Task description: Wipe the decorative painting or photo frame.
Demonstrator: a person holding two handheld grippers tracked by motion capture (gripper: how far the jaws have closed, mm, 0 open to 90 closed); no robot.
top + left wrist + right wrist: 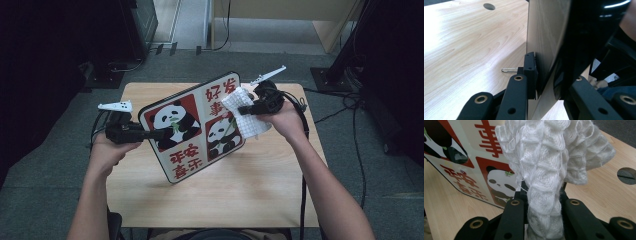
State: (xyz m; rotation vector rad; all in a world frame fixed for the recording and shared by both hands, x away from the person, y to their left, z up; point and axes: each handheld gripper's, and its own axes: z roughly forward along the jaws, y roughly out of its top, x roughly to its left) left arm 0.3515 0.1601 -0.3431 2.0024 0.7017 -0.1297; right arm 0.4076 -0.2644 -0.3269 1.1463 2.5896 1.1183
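Left gripper [159, 134] fingers clamp the panda board's [192, 127] edge, tilted above the surface [260, 185]. Right gripper [239, 111] fingers pinch a white cloth [245, 119], probably touching the board face.

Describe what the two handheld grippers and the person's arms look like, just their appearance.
Both are black. The left gripper carries a white three-cornered plate on top, and so does the right gripper. In the gripper views, the black fingers show brass-coloured rivets and small holes. A black cable trails from each gripper. The forearms are bare, with no sleeves in view.
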